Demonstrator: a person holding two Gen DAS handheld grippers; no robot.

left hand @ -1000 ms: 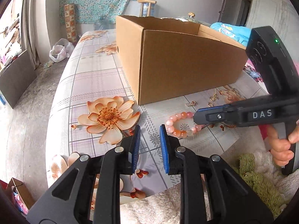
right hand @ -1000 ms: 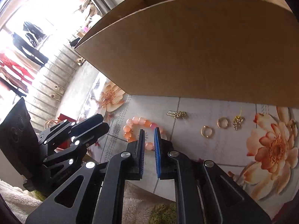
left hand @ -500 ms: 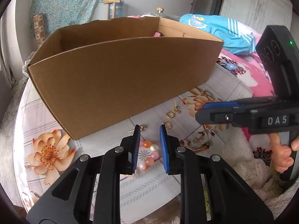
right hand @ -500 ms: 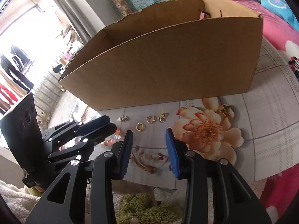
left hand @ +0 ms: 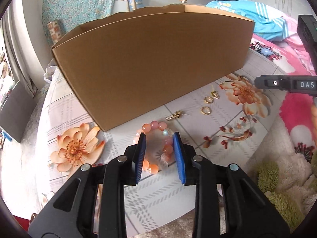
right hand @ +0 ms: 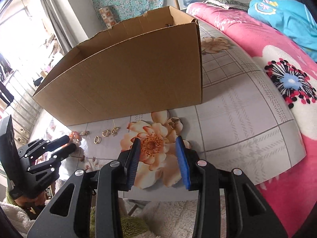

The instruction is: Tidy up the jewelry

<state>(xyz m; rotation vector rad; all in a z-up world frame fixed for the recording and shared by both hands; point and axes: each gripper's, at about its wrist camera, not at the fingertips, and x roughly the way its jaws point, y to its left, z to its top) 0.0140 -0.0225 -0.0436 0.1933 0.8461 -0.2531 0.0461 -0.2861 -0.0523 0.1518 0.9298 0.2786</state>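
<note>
**Jewelry still out on the bed; sorting barely begun**

Left wrist view: the left tool (left hand: 159,154) hangs over the pink and orange beaded bracelet (left hand: 158,148), its jaws opening, beads between the blue pads but no pad pressing on them. The bracelet lies on the flower-printed bedsheet (left hand: 67,115), just in front of the near corner of the open brown cardboard box (left hand: 150,63). Beyond it a small gold chain-link clasp (left hand: 175,116), two gold hoop earrings (left hand: 206,105) and a gold cluster charm (left hand: 215,94) lie loose along the box's front wall.

Right wrist view: the right tool (right hand: 157,156) is released and empty above a printed flower, with a small gold butterfly piece (right hand: 172,123) just beyond it. Little of the box's inside shows, so what it already holds is unclear. By my reading, every visible piece remains to be stowed.
</note>
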